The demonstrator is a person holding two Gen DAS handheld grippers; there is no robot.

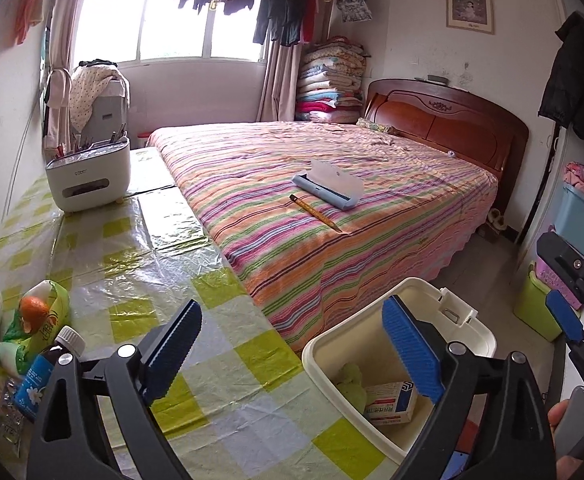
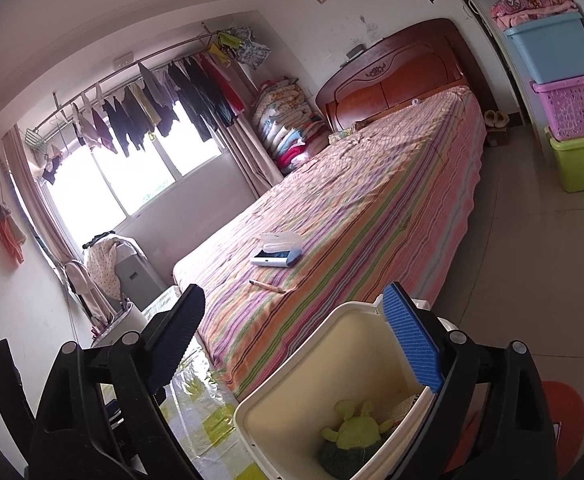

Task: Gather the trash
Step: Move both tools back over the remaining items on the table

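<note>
A cream trash bin stands on the floor beside the table; it holds a medicine box and a green crumpled item. It also shows in the right wrist view, with the green item inside. My left gripper is open and empty, above the table edge and the bin. My right gripper is open and empty over the bin; it also shows at the right edge of the left wrist view. At the table's left lie a brown bottle, a green bag with an orange and wrappers.
The table has a green checked plastic cover and a white utensil holder. The striped bed carries a blue case and a pencil. Stacked plastic boxes stand on the floor at the right.
</note>
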